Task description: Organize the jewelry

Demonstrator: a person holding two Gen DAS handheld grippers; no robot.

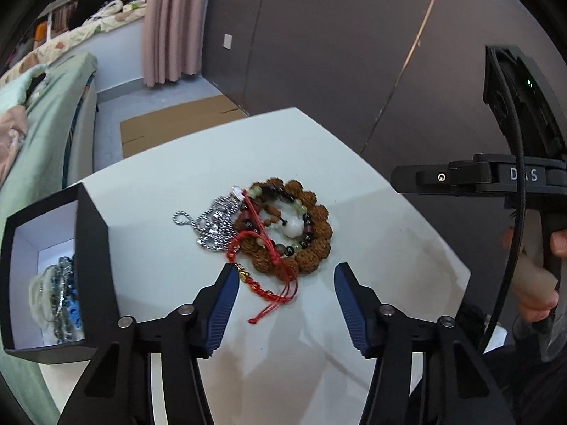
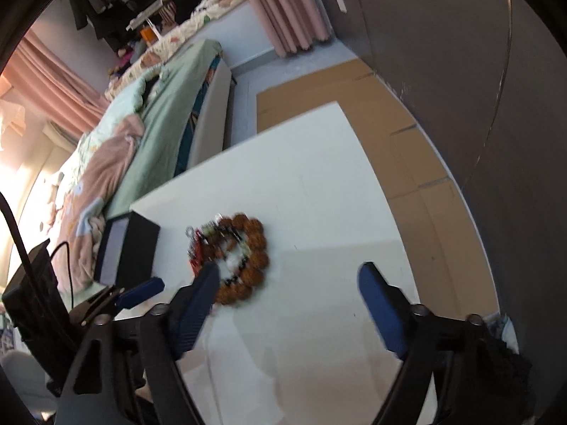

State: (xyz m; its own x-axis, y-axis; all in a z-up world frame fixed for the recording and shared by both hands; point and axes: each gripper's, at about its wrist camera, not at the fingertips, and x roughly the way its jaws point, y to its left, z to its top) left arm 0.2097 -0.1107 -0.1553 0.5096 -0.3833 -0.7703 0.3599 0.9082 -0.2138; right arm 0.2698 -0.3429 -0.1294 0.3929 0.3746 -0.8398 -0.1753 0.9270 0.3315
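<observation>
Fingers of the left gripper (image 1: 283,276) are spread wide and hold nothing, with the tip of one blue pad (image 1: 226,283) set just beside the gold beads of the red cord bracelet (image 1: 269,276), whose knotted tails trail toward the camera. That cord is judged the natural first pick, since it lies nearest and partly free of the heap; it would be best pinched across the braided section and not by the loose tails, so that it is lifted cleanly and nothing else is dragged along. Just beyond it the pile is seen on the white table (image 1: 372,163): a brown seed-bead bracelet (image 1: 315,226) forming the outer ring, a mixed stone-bead strand with a white carved piece (image 1: 296,228) lying inside it, and a silver chain (image 1: 209,223) touching its left side. Because the red cord is threaded over the brown ring, a slow lift is advised, with a pause if the ring is seen to shift. To the left, at the table's edge, an open black box (image 1: 46,283) already holding pale and blue beads is taken to be the destination. The right gripper (image 2: 287,279) is likewise held apart and empty above the near side of the pile, though that view is blurred. Farther off, a bed (image 2: 159,117), pink curtains (image 1: 173,21) and flattened cardboard (image 2: 319,88) on the floor are visible.
</observation>
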